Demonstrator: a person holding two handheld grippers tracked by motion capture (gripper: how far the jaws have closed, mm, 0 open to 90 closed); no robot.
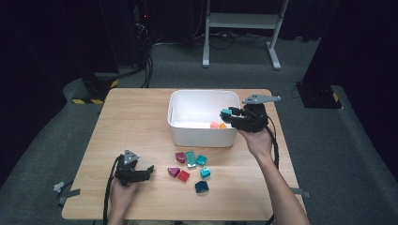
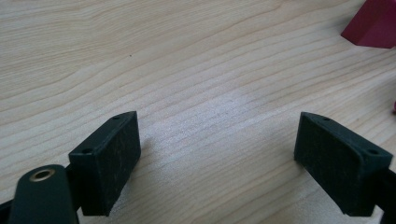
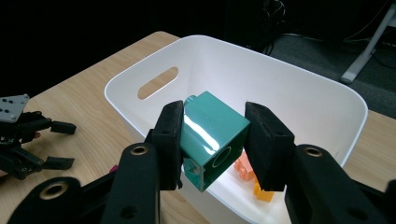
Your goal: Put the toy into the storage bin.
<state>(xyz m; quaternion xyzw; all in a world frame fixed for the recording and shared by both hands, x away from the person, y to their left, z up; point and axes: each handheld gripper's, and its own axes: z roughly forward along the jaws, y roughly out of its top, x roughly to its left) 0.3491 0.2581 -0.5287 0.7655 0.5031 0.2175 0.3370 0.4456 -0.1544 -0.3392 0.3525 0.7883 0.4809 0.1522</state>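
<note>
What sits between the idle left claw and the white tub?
In the high view, bare wooden table separates the left claw from the white tub; loose blocks lie off right.

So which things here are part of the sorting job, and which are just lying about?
Part of the job:
right claw shut on teal block
white bin
orange blocks in the bin
loose blocks on the table

Lying about:
floor cables
white stand

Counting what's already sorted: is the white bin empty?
Not empty: orange pieces lie on the white bin's floor, below the teal block the right gripper holds.
</note>
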